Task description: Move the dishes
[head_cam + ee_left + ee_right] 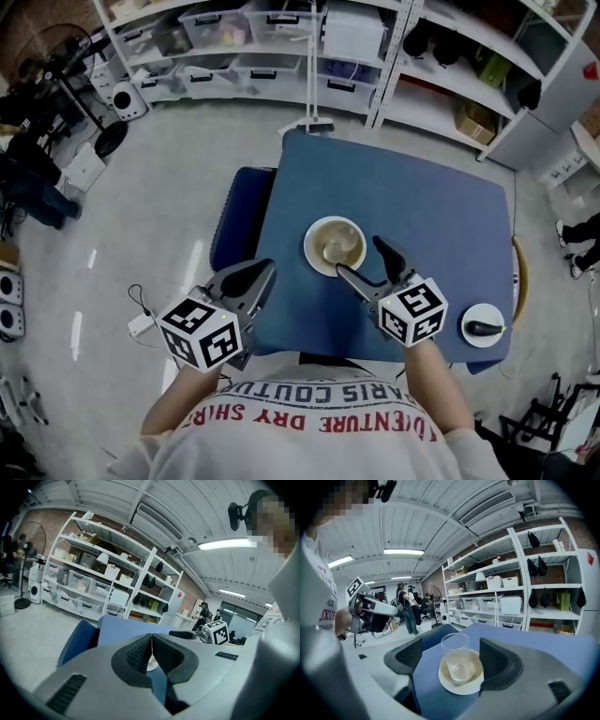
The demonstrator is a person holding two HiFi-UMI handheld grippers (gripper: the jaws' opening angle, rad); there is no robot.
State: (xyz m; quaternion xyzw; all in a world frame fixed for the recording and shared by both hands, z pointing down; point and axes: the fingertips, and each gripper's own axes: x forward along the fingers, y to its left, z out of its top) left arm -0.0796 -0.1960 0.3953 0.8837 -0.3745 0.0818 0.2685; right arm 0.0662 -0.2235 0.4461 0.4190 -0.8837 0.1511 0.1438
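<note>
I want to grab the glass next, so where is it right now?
In the head view, the glass stands on the cream saucer near the middle of the blue table, just in front of the open right gripper.

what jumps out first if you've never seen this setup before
A clear glass standing on a cream plate in the middle of the blue table draws the eye first, with the right claw open and aimed at it from the near side. The left claw is shut and empty by the table's near left corner, and a small white saucer with a dark thing on it sits at the near right corner.
</note>
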